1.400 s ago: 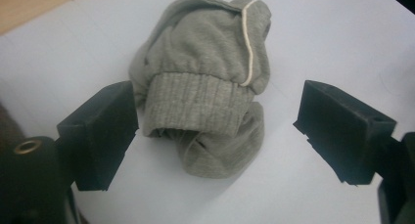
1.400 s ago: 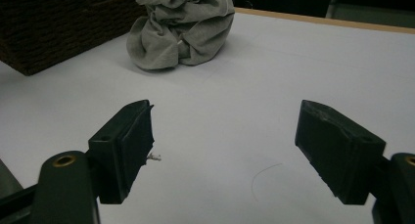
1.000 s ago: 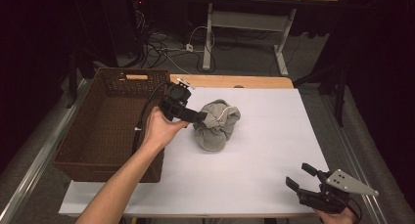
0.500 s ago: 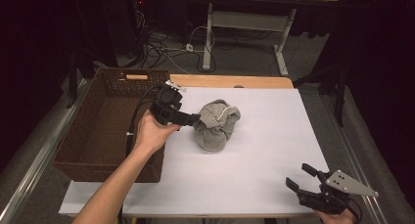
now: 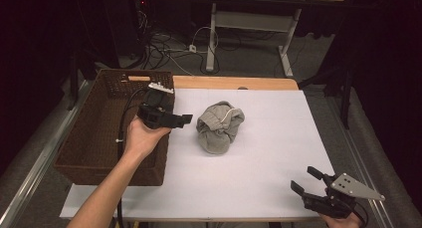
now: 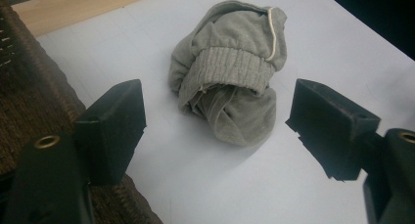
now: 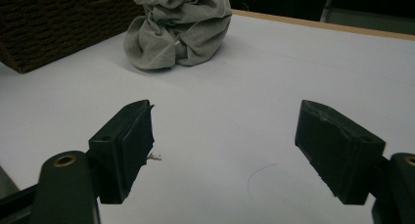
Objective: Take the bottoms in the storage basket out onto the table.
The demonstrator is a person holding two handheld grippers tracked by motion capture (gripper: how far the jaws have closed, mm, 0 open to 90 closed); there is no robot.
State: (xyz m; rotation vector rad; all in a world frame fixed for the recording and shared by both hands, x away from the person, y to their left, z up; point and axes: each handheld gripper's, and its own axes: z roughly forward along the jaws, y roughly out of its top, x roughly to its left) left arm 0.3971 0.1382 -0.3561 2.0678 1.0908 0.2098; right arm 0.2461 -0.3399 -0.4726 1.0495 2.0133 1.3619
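A crumpled grey garment with a ribbed cuff and a white drawstring lies bunched in the middle of the white table top. My left gripper hovers over the basket's right rim, just left of the garment, open and apart from it. In the left gripper view the garment sits ahead between the spread jaws, nothing held. My right gripper rests open at the table's front right corner. In the right gripper view the garment lies far ahead to the left.
A brown wicker basket stands along the table's left side; its wall appears in the right gripper view. A wooden strip runs along the far edge. Cables and a desk frame lie on the floor beyond.
My left gripper has drawn back to the left, away from the garment and toward the basket rim. The right gripper has stayed put.
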